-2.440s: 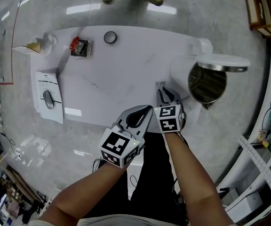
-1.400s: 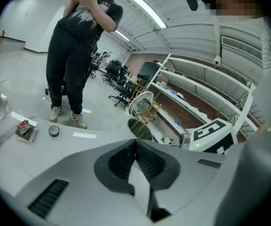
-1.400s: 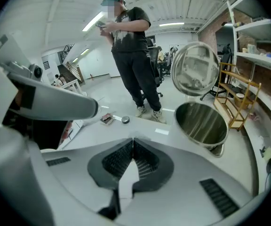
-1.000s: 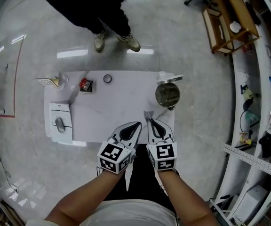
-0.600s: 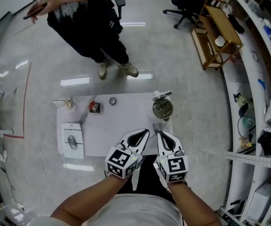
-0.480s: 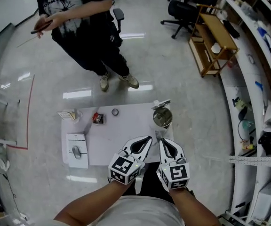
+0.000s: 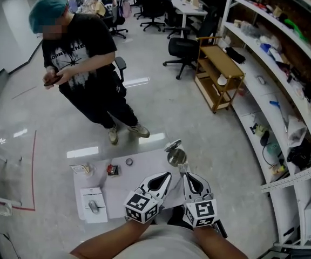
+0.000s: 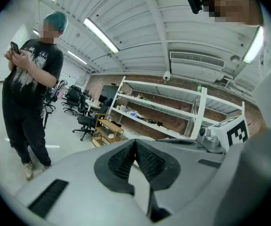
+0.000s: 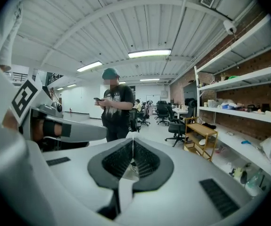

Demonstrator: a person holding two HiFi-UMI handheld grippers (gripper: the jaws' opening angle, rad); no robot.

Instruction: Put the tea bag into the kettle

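The kettle [image 7: 175, 156] stands with its lid up at the right end of the small white table [image 7: 144, 182], far below in the head view. A small red packet [image 7: 112, 170] lies near the table's far left; I cannot tell whether it is the tea bag. My left gripper [image 7: 168, 175] and right gripper [image 7: 186, 175] are held side by side, high above the table's near edge. They point out into the room. In the left gripper view the left gripper [image 8: 135, 142] has its tips together, and so does the right gripper [image 9: 133, 139] in its own view. I see nothing between either pair of pads.
A person in black [image 7: 85, 63] stands beyond the table, looking at a phone. A white scale [image 7: 93, 205], a round lid [image 7: 128, 161] and a paper packet [image 7: 81, 169] lie on the table. Shelving [image 7: 285, 90] lines the right wall, with a wooden cart [image 7: 217, 74] and office chairs [image 7: 180, 45] on the floor.
Both grippers have risen well above the table, staying shut and close together. The head view has lifted too, so the table and kettle look much smaller and the standing person is in full view.
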